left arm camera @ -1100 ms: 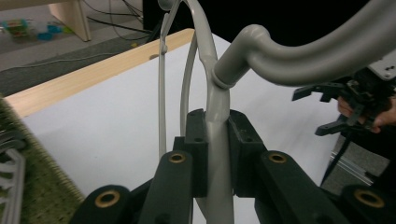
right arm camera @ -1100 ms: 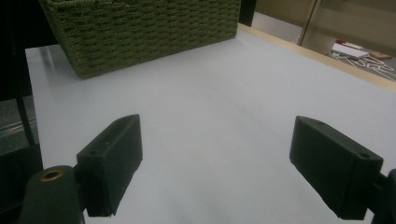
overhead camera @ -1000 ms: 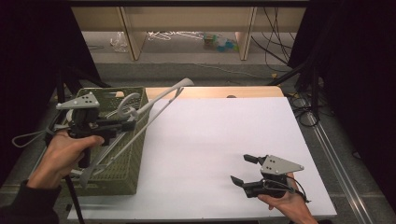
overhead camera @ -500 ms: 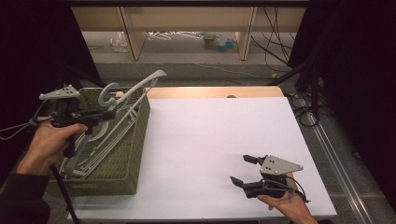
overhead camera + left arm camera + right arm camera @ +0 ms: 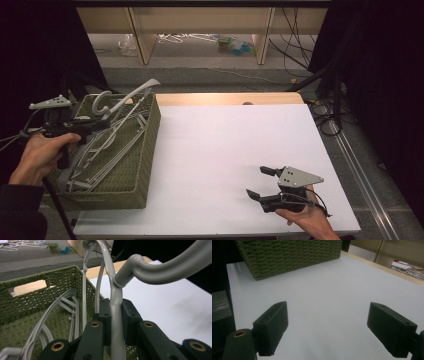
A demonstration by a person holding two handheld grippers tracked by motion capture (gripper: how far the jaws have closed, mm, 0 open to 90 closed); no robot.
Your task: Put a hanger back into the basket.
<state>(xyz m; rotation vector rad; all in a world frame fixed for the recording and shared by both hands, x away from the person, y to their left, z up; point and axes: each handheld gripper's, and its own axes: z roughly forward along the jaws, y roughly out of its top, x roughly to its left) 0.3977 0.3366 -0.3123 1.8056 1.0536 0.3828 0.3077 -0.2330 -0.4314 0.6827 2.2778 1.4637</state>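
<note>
Now my left gripper (image 5: 116, 322) pinches the thin neck of a grey hanger (image 5: 131, 95) above the green basket (image 5: 145, 165); it looks light, stiff and smooth, so I squeeze firmly.

Left gripper (image 5: 102, 122) grips hanger (image 5: 125, 100) over basket (image 5: 150, 145).

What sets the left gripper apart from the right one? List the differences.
The left gripper is shut on a grey hanger; the right gripper stands open with nothing between its fingers. The left is held over the green basket; the right sits low over the white table. Both are black, hand-held, and carry a grey three-cornered plate.
</note>
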